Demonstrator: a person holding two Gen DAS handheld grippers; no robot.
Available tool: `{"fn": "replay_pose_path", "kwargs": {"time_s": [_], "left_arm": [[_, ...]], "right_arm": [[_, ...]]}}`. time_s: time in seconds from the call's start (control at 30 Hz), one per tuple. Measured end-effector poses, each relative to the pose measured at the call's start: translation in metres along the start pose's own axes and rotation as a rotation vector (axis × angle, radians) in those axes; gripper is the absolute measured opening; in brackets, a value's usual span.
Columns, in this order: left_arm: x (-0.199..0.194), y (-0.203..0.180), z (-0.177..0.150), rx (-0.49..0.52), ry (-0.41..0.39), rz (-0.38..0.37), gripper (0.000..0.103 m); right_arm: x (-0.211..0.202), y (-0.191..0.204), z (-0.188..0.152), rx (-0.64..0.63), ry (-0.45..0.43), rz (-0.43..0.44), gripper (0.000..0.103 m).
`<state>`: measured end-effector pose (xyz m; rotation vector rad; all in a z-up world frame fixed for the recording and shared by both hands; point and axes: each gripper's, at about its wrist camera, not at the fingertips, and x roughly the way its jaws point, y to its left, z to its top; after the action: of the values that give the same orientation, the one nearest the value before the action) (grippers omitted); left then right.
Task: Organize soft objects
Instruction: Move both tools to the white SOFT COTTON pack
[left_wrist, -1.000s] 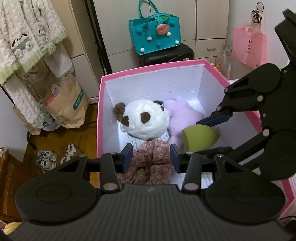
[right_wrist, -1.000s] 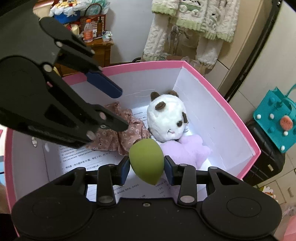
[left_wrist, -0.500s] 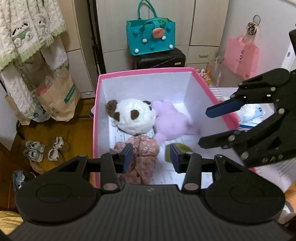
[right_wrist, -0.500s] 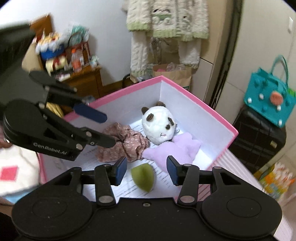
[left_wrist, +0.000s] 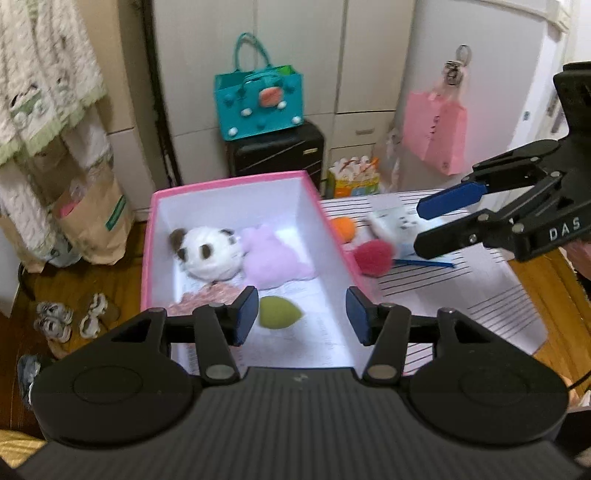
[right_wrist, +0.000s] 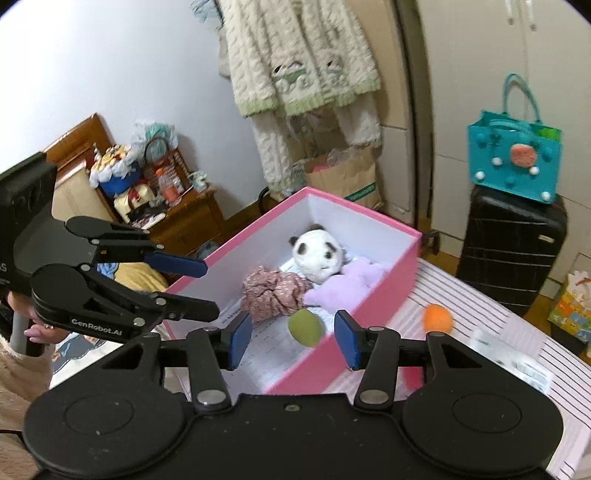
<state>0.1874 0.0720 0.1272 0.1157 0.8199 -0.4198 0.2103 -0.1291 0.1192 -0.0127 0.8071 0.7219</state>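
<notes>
The green sponge, clamped in the right claw a second ago, now lies loose on the printed paper inside the pink box, at 6 o'clock from the purple plush and panda plush. The floral scrunchie sits beside them. Both claws have just been opening and hang empty above the box, the left claw too. On the striped tabletop, at the box's 3 o'clock, wait an orange ball and red pompom.

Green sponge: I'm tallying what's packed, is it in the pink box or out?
In: the green sponge lies on the pink box floor, no gripper touching it.
</notes>
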Motion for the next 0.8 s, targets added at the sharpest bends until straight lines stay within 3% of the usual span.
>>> {"fn": "replay_pose_path", "kwargs": {"time_s": [0.17, 0.43, 0.63, 0.8], "left_arm": [[-0.005, -0.032, 0.015, 0.018, 0.006, -0.060, 0.053], [-0.004, -0.076, 0.035, 0.038, -0.016, -0.069, 0.061], [-0.005, -0.110, 0.046, 0.085, -0.040, -0.114, 0.066], [0.013, -0.134, 0.051, 0.078, -0.043, -0.121, 0.072]], "right_arm": [[-0.034, -0.015, -0.015, 0.015, -0.016, -0.053, 0.058], [-0.076, -0.055, -0.040, 0.080, -0.065, -0.111, 0.065], [-0.087, -0.086, -0.049, 0.114, -0.012, -0.202, 0.069], [-0.095, -0.119, -0.060, 0.181, -0.064, -0.174, 0.077]]}}
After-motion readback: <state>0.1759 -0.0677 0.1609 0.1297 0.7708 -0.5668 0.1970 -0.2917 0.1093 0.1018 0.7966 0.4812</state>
